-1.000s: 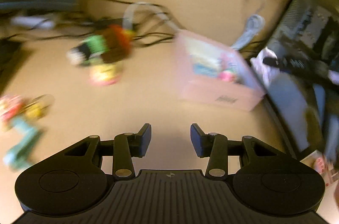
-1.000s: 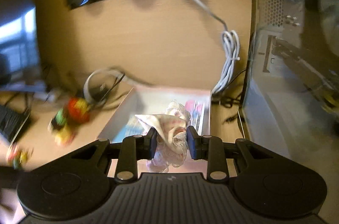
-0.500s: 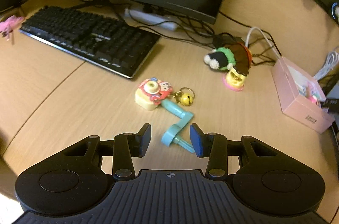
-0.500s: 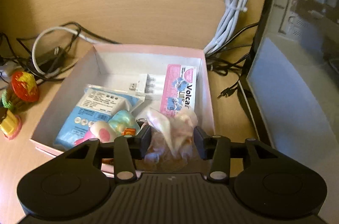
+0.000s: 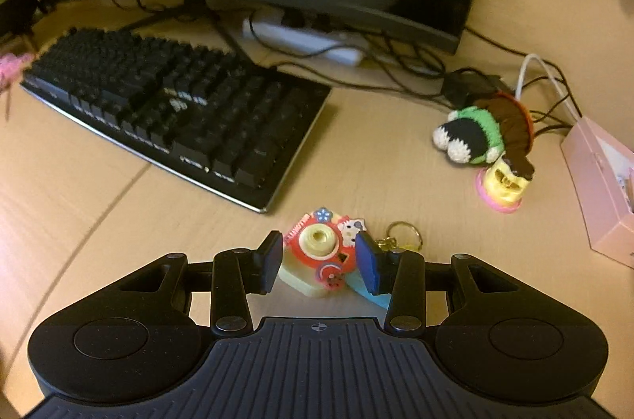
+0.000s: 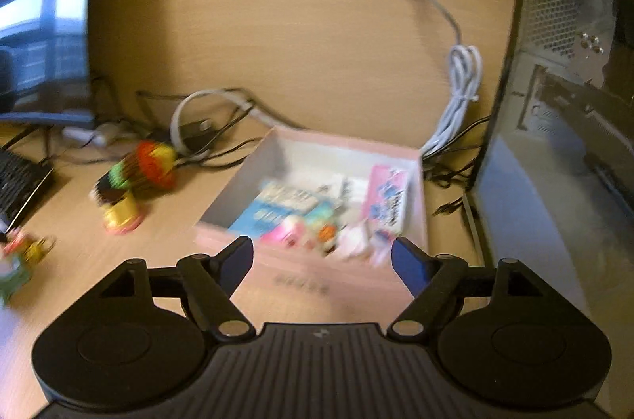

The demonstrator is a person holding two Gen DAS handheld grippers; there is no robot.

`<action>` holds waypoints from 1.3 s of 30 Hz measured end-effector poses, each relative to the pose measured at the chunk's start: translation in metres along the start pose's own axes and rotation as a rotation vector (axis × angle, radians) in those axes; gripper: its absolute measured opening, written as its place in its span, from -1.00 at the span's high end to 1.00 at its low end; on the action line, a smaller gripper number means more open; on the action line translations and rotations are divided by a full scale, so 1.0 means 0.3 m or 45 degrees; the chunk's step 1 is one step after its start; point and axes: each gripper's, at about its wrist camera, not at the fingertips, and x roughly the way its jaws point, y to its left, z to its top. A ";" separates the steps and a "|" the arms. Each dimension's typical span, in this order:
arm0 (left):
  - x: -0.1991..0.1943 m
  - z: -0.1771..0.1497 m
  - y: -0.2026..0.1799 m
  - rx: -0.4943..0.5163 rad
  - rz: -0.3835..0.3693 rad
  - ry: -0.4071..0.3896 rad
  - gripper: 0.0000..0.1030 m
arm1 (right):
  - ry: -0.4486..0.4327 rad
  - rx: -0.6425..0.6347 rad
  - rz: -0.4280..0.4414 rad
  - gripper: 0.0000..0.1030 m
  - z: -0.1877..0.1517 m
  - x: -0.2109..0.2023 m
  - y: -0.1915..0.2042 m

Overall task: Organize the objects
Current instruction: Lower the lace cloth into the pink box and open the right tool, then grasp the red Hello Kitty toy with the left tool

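- We have the left tool (image 5: pixel 319 262) at a narrow gap, straddling the toy camera (image 5: pixel 323 252) on the surface (image 5: pixel 119 213); its pads look just clear of the toy's sides, so no grip yet.
- Right tool (image 6: pixel 321 260) is opening, nothing between its jaws; it hovers in front of the pink box (image 6: pixel 317 280), which already holds packets and small toys.
- Step in hand, as we read it: pinch the toy camera and carry it to the box.
- To do it well: centre the pads on the cream body, not the raised round lens; squeeze flat sides; lift straight so the keyring (image 5: pixel 404 233) and blue piece (image 5: pixel 368 294) trail without snagging.
- Toy camera: hard glossy plastic, chunky, red sticker face, likely slippery.
- Keyring: thin metal loop, gold bit attached.
- Crochet doll (image 5: pixel 483 132): soft yarn, squashy, leaning on a yellow-pink toy (image 5: pixel 503 187).
- Box: matte card, rectangular, open top.
- Keyboard (image 5: pixel 178 110) sits just beyond the toy; keep clear.
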 end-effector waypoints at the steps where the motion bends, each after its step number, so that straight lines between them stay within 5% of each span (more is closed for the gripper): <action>1: 0.006 0.003 -0.004 0.002 -0.006 -0.009 0.12 | 0.007 -0.013 0.012 -0.51 -0.012 -0.021 0.016; 3: 0.014 0.008 -0.032 0.003 -0.038 0.007 0.11 | 0.020 -0.039 0.026 -0.51 -0.034 -0.036 0.035; 7: -0.002 -0.004 -0.121 0.033 -0.334 0.119 0.14 | 0.047 -0.082 0.030 -0.51 -0.078 -0.055 0.058; 9: -0.036 -0.015 -0.145 0.095 -0.357 0.100 0.14 | 0.061 -0.082 0.028 -0.51 -0.092 -0.063 0.062; 14: -0.092 -0.043 -0.126 0.138 -0.259 0.071 0.15 | 0.081 -0.079 0.042 -0.52 -0.118 -0.070 0.063; 19: -0.154 -0.106 -0.011 -0.224 -0.002 0.001 0.18 | 0.076 -0.096 0.055 -0.55 -0.132 -0.072 0.083; 24: -0.144 -0.173 -0.002 -0.374 -0.032 0.036 0.18 | 0.094 -0.077 0.082 -0.56 -0.152 -0.066 0.095; 28: -0.107 -0.173 -0.096 -0.290 -0.141 0.068 0.17 | 0.108 -0.094 0.106 -0.57 -0.160 -0.062 0.113; 32: -0.047 -0.177 -0.238 -0.149 -0.457 0.228 0.17 | 0.114 -0.105 0.128 -0.57 -0.159 -0.061 0.133; 34: -0.076 -0.167 -0.290 -0.019 -0.538 0.177 0.17 | 0.114 -0.121 0.135 -0.57 -0.158 -0.064 0.143; 39: -0.134 -0.063 -0.260 0.301 -0.405 -0.103 0.16 | 0.097 -0.158 0.112 -0.63 -0.162 -0.085 0.148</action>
